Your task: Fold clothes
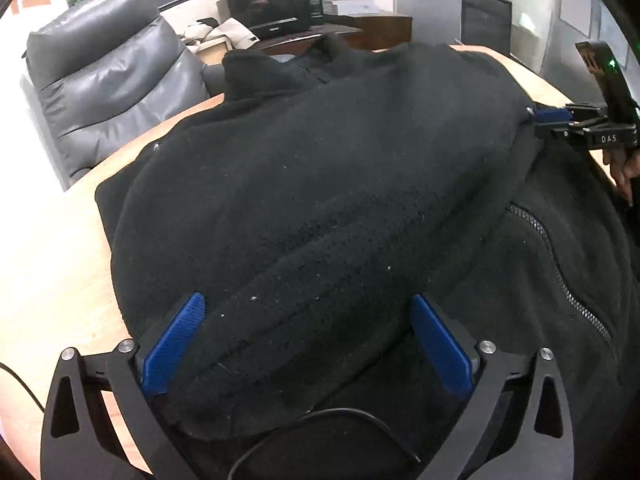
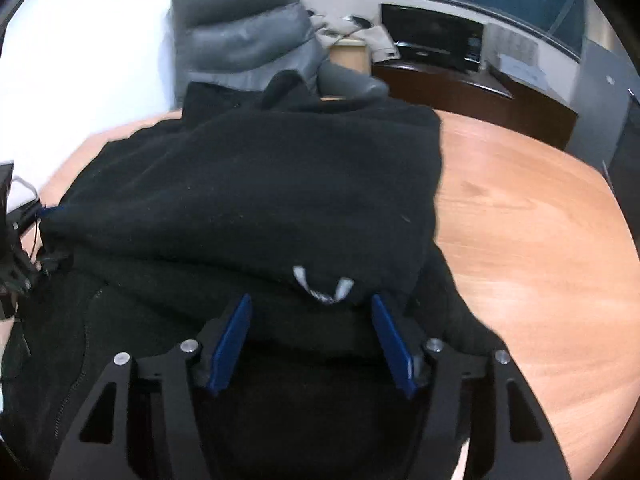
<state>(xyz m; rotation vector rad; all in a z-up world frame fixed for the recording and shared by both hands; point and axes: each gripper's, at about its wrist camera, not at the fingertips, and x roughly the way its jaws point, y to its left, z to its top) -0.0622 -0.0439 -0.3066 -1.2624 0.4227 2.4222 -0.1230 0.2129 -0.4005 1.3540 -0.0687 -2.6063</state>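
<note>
The black fleece jacket [image 1: 320, 184] lies on the wooden table [image 2: 520, 220] with one panel already folded over the zipped front [image 1: 560, 280], so a first fold looks done and further folds and squaring seem left. The left gripper [image 1: 308, 344] stands spread wide over the folded edge, and the right gripper [image 2: 312, 340] also gapes, neither gripping cloth. No basket or box is in sight.
</note>
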